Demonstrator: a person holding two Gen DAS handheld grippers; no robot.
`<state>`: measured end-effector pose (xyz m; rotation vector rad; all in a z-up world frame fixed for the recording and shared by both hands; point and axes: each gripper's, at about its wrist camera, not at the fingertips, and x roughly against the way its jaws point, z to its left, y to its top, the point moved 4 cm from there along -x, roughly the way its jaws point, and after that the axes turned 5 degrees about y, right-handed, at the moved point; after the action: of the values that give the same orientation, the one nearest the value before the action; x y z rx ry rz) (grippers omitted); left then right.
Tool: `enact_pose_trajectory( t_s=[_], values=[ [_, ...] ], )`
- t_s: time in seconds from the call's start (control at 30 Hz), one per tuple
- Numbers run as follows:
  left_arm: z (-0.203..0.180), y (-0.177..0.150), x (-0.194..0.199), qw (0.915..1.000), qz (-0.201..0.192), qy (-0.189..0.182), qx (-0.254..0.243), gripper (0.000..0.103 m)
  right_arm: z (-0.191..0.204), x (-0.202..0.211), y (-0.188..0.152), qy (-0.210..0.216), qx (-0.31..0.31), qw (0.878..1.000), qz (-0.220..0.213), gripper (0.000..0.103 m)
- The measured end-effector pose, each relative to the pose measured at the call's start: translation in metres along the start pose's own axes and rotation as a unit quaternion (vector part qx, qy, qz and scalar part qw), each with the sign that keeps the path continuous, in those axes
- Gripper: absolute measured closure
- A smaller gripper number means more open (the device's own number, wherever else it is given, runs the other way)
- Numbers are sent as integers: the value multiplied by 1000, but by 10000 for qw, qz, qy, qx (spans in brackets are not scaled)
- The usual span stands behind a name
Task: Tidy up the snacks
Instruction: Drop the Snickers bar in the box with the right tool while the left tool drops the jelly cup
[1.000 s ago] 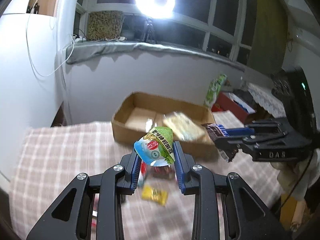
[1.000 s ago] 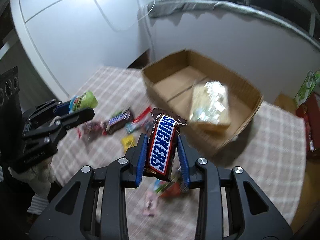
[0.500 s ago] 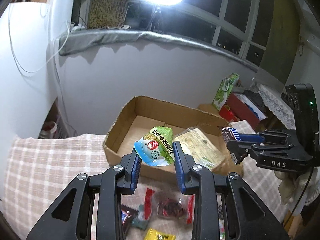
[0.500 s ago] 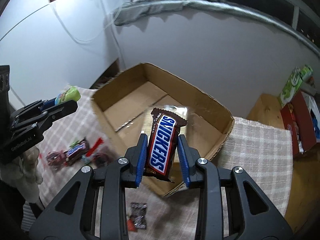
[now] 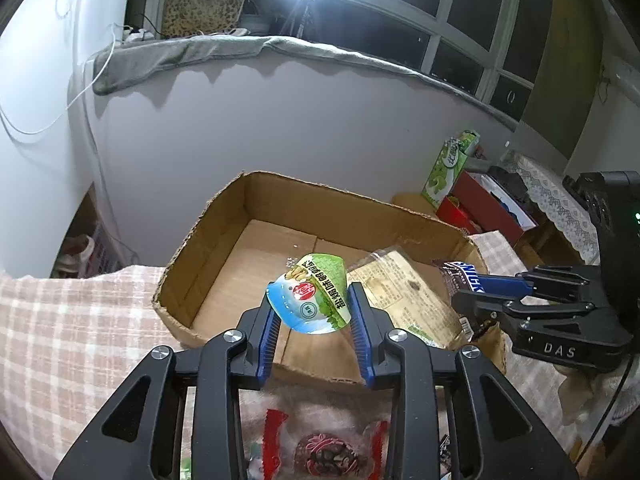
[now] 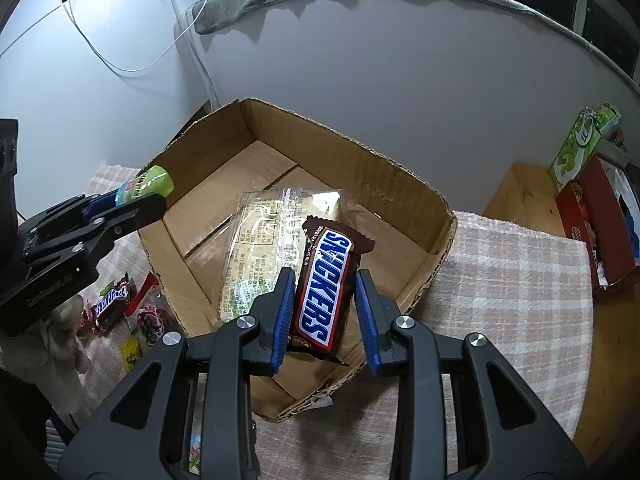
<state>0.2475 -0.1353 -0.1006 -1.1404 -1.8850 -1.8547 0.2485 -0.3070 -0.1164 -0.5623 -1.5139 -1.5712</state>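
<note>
Over the open cardboard box [image 6: 362, 168]: right gripper [image 6: 324, 312], jaws pinching glossy Snickers bar [image 6: 326, 284], long axis pointing far; left gripper [image 5: 312, 320], jaws opening around crinkled green-blue packet [image 5: 310, 294].

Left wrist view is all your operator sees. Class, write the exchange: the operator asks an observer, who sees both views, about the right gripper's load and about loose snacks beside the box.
Operator: What exactly is the right gripper carrying?
Observer: A Snickers, label facing the camera, clamped in the right gripper above the box.
Operator: Is any snack lying beside the box that I can't see?
Observer: Yes, a second Snickers lies on the cloth, left of the box in the right wrist view.
</note>
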Motion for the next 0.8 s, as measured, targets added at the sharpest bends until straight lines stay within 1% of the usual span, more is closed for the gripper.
enact_pose_trajectory(
  t_s=[0.03, 0.07, 0.13, 0.17, 0.2, 0.27, 0.53, 0.7, 0.8],
  values=[
    [0, 0, -1, 10000, 70, -9, 18, 64, 0, 1, 0, -5, 18, 10000, -7, 71],
    [0, 0, -3, 9999, 138, -6, 40, 61, 1, 1, 1, -8, 35, 10000, -28, 71],
    [0, 1, 0, 9999, 119, 23, 39, 60, 4, 2, 1, -4, 68, 10000, -62, 54],
    [0, 1, 1, 9999, 101, 22, 24, 60, 6, 3, 1, -29, 76, 9999, -113, 36],
    [0, 1, 3, 10000, 93, 22, 15, 60, 7, 7, 2, -52, 103, 9997, -206, 29],
    [1, 2, 7, 10000, 49, 49, -14, 60, 11, 14, 4, -78, 189, 9992, -356, 29],
    [2, 3, 41, 9999, -168, 23, 25, 60, 21, 38, 1, -9, 236, 9985, -494, 29],
    [7, -1, 77, 9993, -377, 11, -15, 60, 33, 58, -7, 123, 310, 9977, -587, 29],
    [18, -6, 103, 9984, -556, 59, 72, 60, 43, 68, -14, 194, 410, 9971, -618, 29]
  ],
)
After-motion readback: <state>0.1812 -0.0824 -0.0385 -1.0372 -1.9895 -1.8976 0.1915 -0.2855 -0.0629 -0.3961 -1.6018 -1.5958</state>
